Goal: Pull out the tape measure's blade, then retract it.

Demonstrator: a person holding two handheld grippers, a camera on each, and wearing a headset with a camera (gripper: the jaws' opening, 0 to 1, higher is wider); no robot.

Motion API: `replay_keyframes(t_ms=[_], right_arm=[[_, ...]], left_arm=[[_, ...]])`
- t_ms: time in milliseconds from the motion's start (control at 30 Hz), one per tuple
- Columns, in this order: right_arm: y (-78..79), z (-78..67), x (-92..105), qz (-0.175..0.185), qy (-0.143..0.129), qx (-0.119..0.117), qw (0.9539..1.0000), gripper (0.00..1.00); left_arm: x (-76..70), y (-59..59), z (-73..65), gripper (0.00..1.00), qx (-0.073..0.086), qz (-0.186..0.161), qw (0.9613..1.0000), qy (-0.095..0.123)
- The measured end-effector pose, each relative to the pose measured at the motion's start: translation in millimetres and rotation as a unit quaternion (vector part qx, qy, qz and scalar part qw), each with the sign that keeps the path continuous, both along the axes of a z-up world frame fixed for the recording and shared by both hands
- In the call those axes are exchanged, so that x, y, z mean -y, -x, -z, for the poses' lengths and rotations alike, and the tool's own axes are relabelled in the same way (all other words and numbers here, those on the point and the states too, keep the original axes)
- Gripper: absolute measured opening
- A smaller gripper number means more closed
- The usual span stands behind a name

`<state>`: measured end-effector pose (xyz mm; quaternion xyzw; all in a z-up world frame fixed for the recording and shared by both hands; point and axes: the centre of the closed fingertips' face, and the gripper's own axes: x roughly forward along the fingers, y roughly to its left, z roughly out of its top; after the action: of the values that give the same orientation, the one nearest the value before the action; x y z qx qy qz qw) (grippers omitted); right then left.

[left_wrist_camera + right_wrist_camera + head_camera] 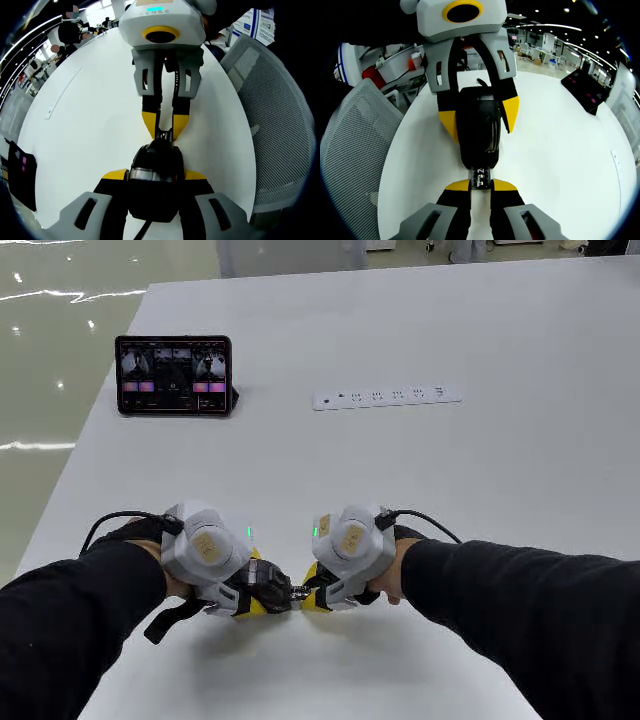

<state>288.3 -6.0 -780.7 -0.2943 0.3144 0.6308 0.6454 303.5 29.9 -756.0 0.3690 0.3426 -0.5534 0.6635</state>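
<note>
- A white table (pixel 450 470) carried all items in the head view.
- A tablet (pixel 175 375) stood propped at the far left of the table, its screen lit, well apart from both grippers.
- The left gripper (pixel 262 592) lay at the near edge and pointed toward the right gripper. Its yellow-tipped jaws were clamped on the tape measure case, one jaw on each side.
- The tape measure (pixel 268 585), a black case, sat between those jaws just above the table surface. In the left gripper view the case (pixel 155 185) sat between that gripper's own two jaws.
- The blade (pixel 480 177) projected from the case by a short length only. Printed graduations and the numeral 2 were legible in the right gripper view.
- The right gripper (pixel 308 595) faced the left gripper, nearly tip to tip. Its jaws were closed on the blade end, just beside the case mouth.
- A white power strip (pixel 387 396) lay flat toward the far side of the table, to the right of the tablet and well apart from the grippers.
- A grey mesh chair (pixel 270 110) stood beside the table edge in both gripper views.
</note>
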Motion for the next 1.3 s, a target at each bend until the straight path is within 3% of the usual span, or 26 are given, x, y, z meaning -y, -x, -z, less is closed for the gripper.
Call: replay_keyframes(t_ms=[600,1300], right_arm=[[-2.2,-1.4,9.7,0.014,-0.002,-0.017,0.9997,0.10],[-4.2,-0.8,23.3,0.019,0.011,-0.018,0.9996,0.10]], left_arm=[[1.1,-0.3,0.2,0.35,-0.004,-0.005,1.0000,0.005],[1.7,-0.3,0.3,0.35,-0.003,-0.008,1.0000,0.004]])
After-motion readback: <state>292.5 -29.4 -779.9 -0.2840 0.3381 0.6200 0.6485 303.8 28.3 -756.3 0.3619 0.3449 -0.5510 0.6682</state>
